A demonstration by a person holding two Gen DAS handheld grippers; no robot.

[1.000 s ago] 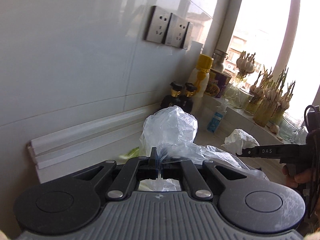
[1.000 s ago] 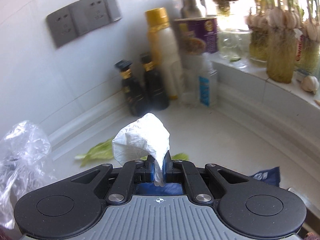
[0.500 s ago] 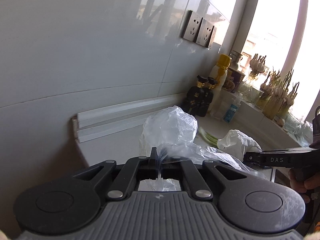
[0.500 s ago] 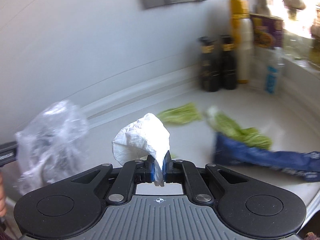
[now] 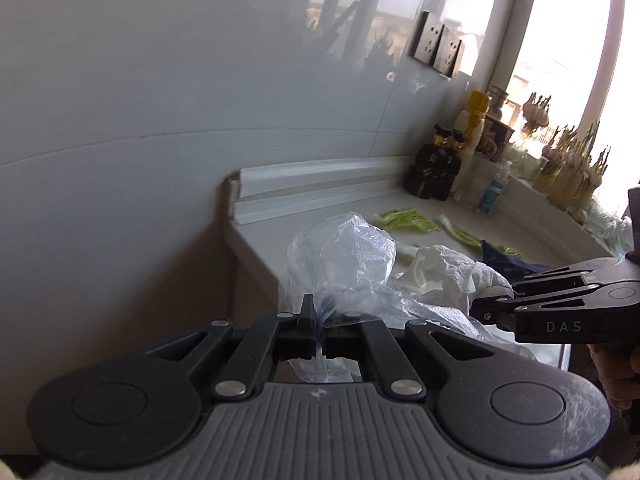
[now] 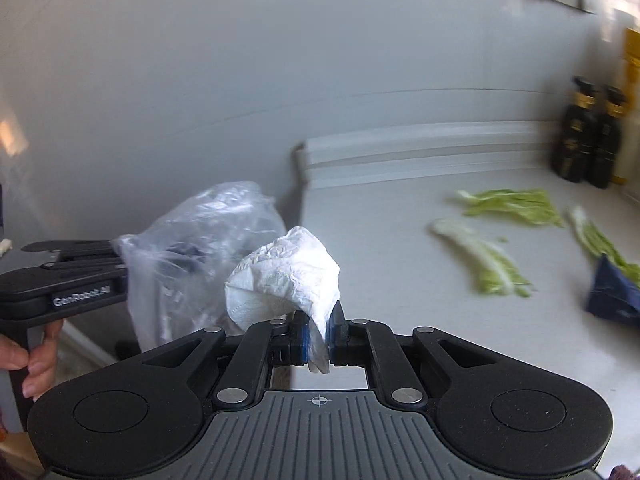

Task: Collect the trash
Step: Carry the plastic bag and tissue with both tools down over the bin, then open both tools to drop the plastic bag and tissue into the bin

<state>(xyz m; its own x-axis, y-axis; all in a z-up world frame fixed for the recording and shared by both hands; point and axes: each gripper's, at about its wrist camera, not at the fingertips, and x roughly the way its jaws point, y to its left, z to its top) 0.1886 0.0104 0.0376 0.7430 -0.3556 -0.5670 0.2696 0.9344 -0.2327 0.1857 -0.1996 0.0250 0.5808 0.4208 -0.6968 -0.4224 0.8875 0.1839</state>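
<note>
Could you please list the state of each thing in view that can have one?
Left gripper: shut on the bag.
Right gripper: opening, tissue between its fingers.
Bag: crumpled, held up.
Tissue: crumpled.
Leaves: loose on the counter.
Dark bottles: upright, capped.

The right gripper (image 5: pixel 486 314) carries "DAS" in pale letters along its black side. The left gripper (image 6: pixel 120 270) reads "GenRobot.AI" on its side. Labels on the bottles by the window are too small to read.
</note>
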